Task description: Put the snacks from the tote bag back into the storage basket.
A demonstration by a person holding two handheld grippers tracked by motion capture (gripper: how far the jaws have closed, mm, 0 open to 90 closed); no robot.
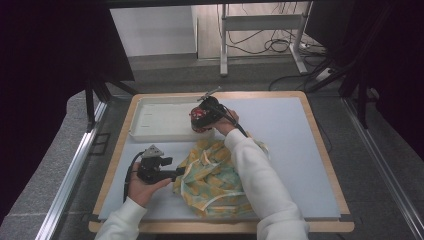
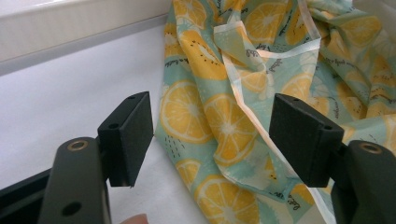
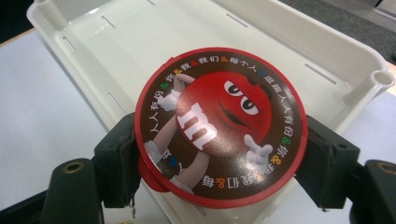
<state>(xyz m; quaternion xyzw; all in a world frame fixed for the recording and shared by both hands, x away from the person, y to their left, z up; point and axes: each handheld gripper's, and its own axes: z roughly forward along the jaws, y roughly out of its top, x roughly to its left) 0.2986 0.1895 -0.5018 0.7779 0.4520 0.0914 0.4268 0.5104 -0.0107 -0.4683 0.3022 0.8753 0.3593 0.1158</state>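
Your right hand-held gripper (image 3: 219,154) clamped the round red-lidded candy tub (image 3: 221,126) above the near rim of the white tray (image 3: 336,60) by the tabletop's far edge; released there, it could have tipped off that rim, while your left hand-held gripper (image 2: 211,135) stood apart at the lemon-print cloth (image 2: 280,60).

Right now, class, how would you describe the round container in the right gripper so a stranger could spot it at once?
Find the white plastic tray at the table's far left. Over its near right corner, the right gripper clamps a round red-rimmed candy tub. Its brown lid shows a red cartoon candy figure, unlike the lemon-print cloth nearby.
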